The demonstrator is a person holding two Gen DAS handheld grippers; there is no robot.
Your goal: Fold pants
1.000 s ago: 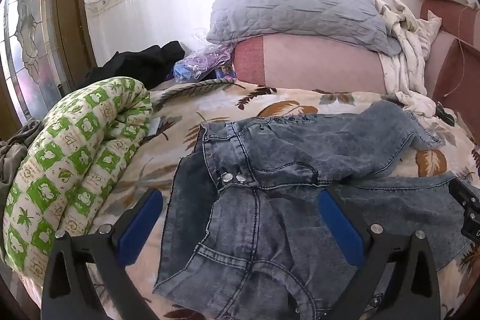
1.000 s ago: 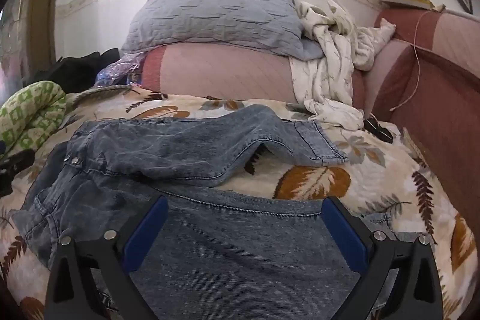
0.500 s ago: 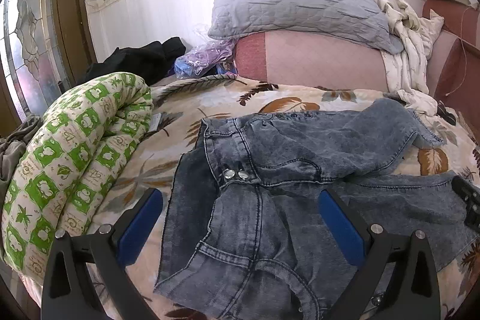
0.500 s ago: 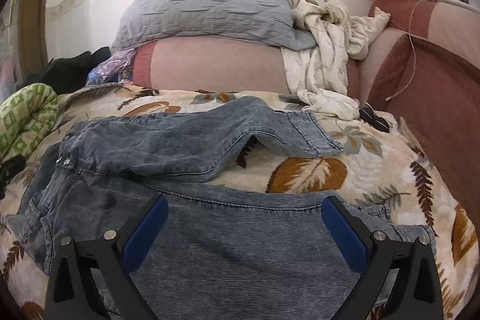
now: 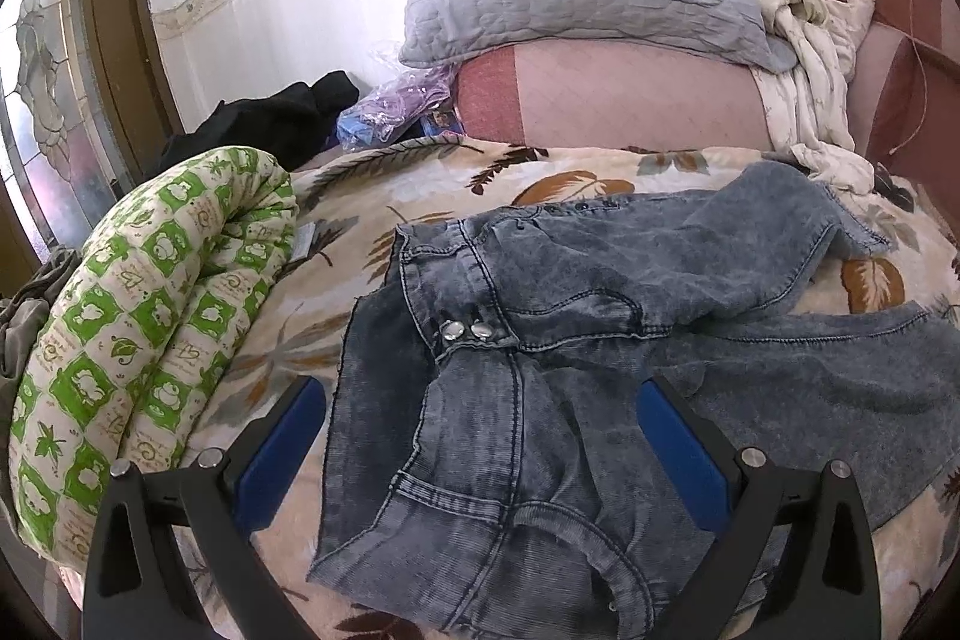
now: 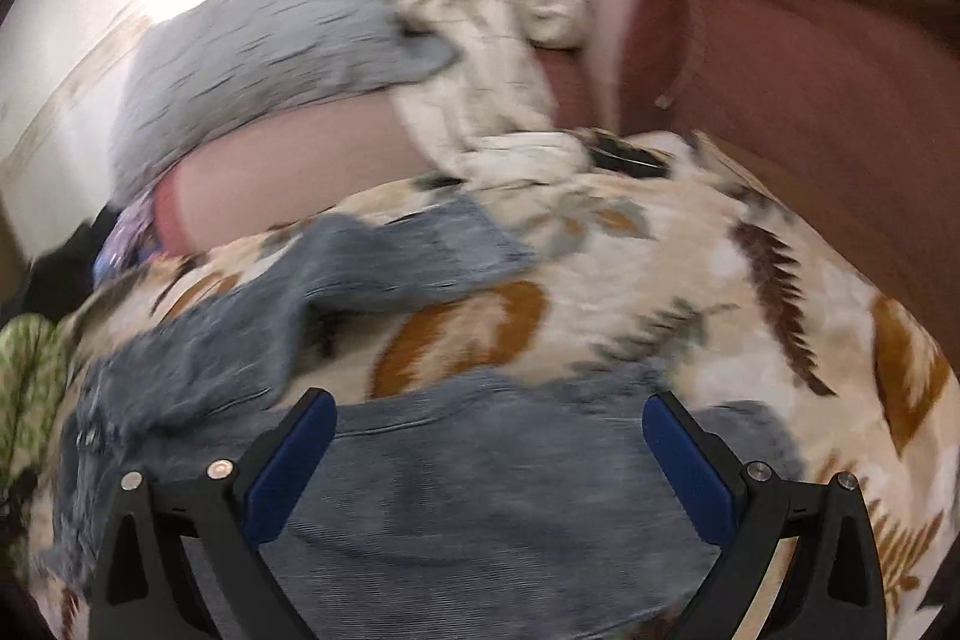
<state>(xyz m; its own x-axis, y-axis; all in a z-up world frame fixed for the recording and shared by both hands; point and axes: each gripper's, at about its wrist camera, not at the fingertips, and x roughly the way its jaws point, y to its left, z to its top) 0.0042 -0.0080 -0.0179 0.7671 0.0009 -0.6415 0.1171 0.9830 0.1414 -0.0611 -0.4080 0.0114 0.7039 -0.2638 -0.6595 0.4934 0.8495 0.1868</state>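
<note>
Looking at this, the pants (image 5: pixel 540 340) are sprawled unfolded over the leaf-print bedspread (image 5: pixel 372 196), filling the centre and lower right of the left wrist view, waistband and its two metal snaps (image 5: pixel 465 331) near the middle, one leg bunched toward the upper right, the other running off to the right edge. The left gripper (image 5: pixel 480 445) hovers above the waist area with its fingers spread wide, holding nothing. The right gripper (image 6: pixel 489 451) is the same story: blue pads far apart, empty, over the nearer leg at the bottom of its frame (that whole view is smeared, so don't trust fine detail there).

My read is nothing's folded yet and the step in hand is picking grab points. I'd pinch the waistband edge with the left and a leg hem with the right, catching both layers of denim, then pull it flat before laying one leg over the other. That rumpled far leg probably needs straightening first, and I'd keep clear of the green-patterned rolled quilt (image 5: pixel 138 316) at the left
</note>
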